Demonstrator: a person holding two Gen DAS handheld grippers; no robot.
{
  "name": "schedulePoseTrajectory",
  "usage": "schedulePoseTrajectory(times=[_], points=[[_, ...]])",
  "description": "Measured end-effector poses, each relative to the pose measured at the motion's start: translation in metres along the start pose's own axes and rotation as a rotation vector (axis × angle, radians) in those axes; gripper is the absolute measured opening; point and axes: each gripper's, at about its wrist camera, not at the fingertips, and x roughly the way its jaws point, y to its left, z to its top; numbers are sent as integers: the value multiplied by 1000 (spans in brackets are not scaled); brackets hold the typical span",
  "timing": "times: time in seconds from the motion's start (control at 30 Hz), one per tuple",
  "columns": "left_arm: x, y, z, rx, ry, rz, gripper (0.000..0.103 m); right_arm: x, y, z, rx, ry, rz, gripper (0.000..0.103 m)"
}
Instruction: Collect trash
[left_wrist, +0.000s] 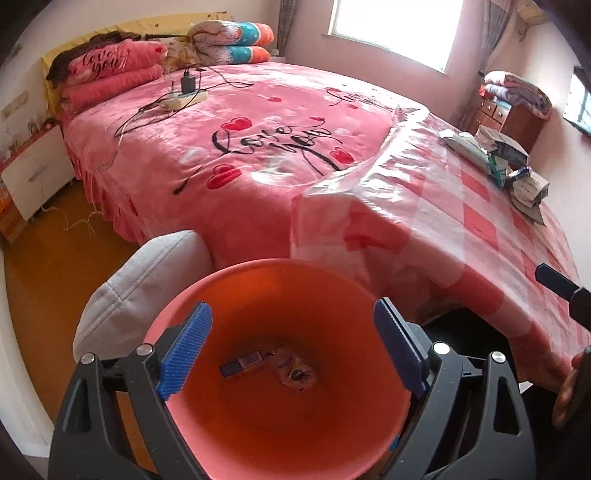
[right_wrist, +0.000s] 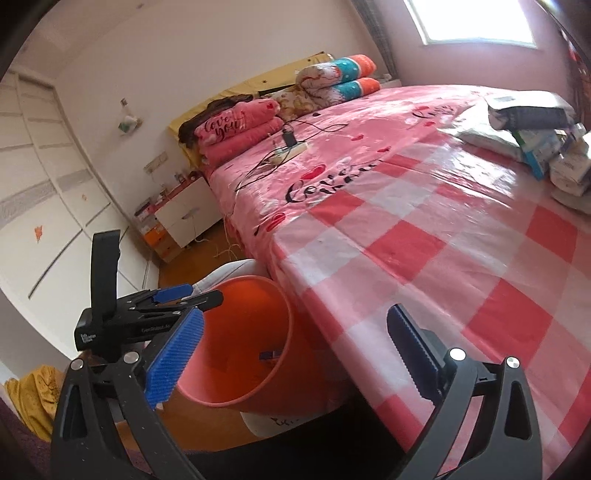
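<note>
An orange-pink bin (left_wrist: 258, 417) stands on the floor by the bed's foot. It holds a small dark box (left_wrist: 240, 363) and a clear wrapper (left_wrist: 293, 371). My left gripper (left_wrist: 291, 350) is open and empty, right above the bin's mouth. It also shows in the right wrist view (right_wrist: 184, 295) over the bin (right_wrist: 243, 339). My right gripper (right_wrist: 295, 354) is open and empty, over the edge of the checked plastic cloth (right_wrist: 443, 258). A pile of packets and wrappers (left_wrist: 506, 162) lies on the cloth at the far right, also in the right wrist view (right_wrist: 535, 136).
The pink bed (left_wrist: 240, 155) carries a power strip with cables (left_wrist: 184, 98) and folded quilts (left_wrist: 232, 40). A grey cushion (left_wrist: 136, 288) sits left of the bin. A white nightstand (right_wrist: 184, 218) and wardrobe (right_wrist: 44, 206) stand at the left.
</note>
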Motion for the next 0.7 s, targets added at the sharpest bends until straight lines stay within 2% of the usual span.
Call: schedulePoseTrajectory(times=[0.07, 0.3, 0.47, 0.7], points=[[1, -8, 2, 19, 6, 12, 90, -7, -9, 0, 26, -20, -9, 98], [-2, -35, 11, 47, 2, -39, 90, -24, -38, -2, 94, -59, -42, 98], [2, -60, 15, 78, 39, -70, 90, -39, -60, -2, 153, -88, 0, 98], [6, -90, 17, 117, 72, -84, 90, -62, -82, 0, 187, -126, -43, 98]])
